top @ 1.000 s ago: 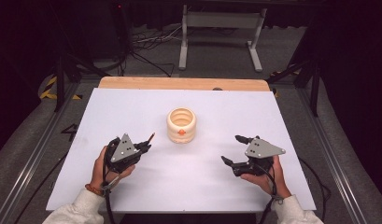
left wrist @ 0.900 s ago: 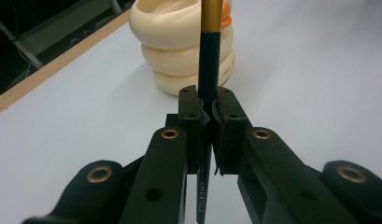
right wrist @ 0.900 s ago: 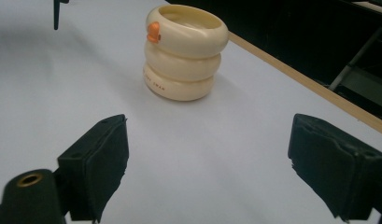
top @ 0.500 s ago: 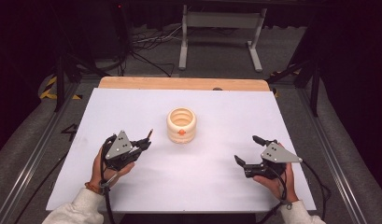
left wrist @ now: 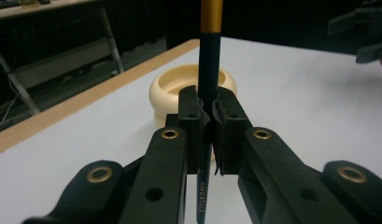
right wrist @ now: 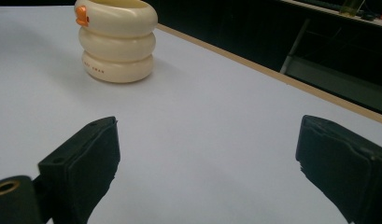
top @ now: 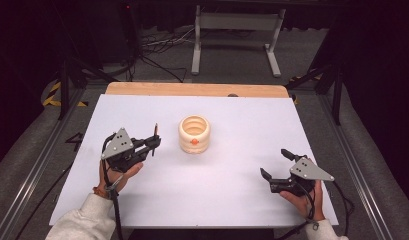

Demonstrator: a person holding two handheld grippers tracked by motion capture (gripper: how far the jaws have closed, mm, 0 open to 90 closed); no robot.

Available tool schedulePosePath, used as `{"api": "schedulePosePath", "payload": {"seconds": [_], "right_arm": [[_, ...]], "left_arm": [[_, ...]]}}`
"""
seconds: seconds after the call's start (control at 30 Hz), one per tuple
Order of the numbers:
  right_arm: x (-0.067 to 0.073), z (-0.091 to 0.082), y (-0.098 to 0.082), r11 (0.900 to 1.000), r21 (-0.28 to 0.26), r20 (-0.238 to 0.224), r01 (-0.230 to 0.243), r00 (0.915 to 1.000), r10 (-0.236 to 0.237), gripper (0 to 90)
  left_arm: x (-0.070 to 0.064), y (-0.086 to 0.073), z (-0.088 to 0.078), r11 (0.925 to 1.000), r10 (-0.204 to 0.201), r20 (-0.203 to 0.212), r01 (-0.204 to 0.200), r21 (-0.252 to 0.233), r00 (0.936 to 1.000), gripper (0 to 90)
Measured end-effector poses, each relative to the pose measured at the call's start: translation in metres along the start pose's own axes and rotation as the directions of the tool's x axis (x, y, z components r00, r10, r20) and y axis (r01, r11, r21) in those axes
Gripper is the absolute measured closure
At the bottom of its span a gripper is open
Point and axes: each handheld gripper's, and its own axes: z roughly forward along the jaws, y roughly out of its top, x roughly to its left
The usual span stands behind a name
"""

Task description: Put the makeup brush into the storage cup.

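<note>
Black pads of the left gripper (top: 151,144) are clamped on a dark pencil (top: 155,134) standing nearly upright, its gold-banded end uppermost. Its likely target, the cream ringed cup (top: 194,133), sits at about two o'clock from those fingers, nearer this hand. Well apart at the cup's five o'clock, the right gripper (top: 276,164) has its jaws spread wide around nothing.

Dark lab: cables (top: 157,47), metal stand (top: 235,35)

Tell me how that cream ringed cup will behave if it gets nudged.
The cream ringed cup looks squat and wide-based, so it would likely slide rather than tip. Its smooth rounded rings probably make it slippery to pinch. It seems hollow, open-topped, likely light on the white table.
</note>
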Motion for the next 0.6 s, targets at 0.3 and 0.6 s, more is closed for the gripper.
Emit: {"api": "schedulePosePath", "payload": {"seconds": [0.3,0.6], "right_arm": [[-0.003,-0.007,-0.006,1.0,-0.009,0.006,-0.022,0.9997,0.022,6.2],[-0.008,-0.007,-0.01,0.999,0.001,0.01,-0.037,0.9992,0.037,6.6]], "left_arm": [[0.005,0.019,0.012,0.9965,-0.022,0.012,0.023,-0.08,0.9997,83.3],[0.004,0.03,0.029,0.9949,-0.02,0.032,0.023,-0.098,0.9993,83.3]]}}
